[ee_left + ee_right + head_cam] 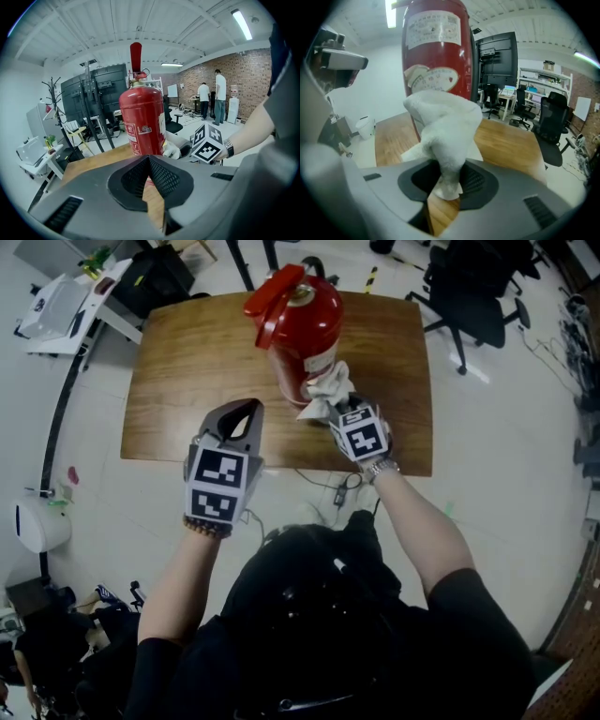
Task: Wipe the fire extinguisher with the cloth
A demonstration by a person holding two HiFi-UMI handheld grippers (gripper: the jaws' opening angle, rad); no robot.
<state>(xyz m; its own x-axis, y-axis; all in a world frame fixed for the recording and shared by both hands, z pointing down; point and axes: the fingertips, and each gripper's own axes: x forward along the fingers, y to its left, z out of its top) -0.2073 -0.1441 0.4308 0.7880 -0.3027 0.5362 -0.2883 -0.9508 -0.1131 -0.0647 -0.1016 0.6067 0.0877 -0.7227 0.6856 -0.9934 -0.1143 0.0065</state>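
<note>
Cloth (330,390) pressing against the red fire extinguisher (302,329) on the wooden counter (187,381).
The right hand-held gripper (336,411) is pinching the bunched white cloth between its jaws and pushing it against the extinguisher's lower side. The extinguisher is standing upright near the counter's middle. The left hand-held gripper (249,409) is hovering nearby over the counter, its jaws closed together with nothing between them.
</note>
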